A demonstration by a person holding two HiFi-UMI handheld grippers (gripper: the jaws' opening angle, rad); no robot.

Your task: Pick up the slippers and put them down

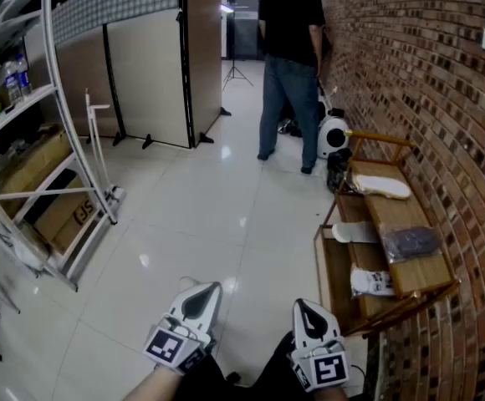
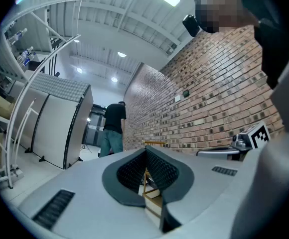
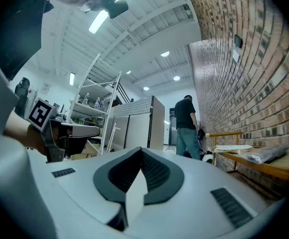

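The left gripper (image 1: 201, 301) and the right gripper (image 1: 308, 317) sit low in the head view, side by side, both aimed ahead over the white floor (image 1: 201, 215). A wooden rack (image 1: 418, 301) stands against the brick wall ahead and to their right, nearer the right gripper. A pale slipper (image 1: 380, 187) lies on its top board, long axis across the rack. A second pale slipper (image 1: 351, 232) lies on the lower level, closer in, with a dark bagged bundle (image 1: 408, 242) above it. In the left gripper view the ribbed pads (image 2: 132, 171) meet at their tips with nothing held, and part of the rack shows past them. In the right gripper view the pads (image 3: 157, 172) likewise meet, empty. There the rack and top slipper lie off to the right, well apart, so that hand probably has the shorter reach.
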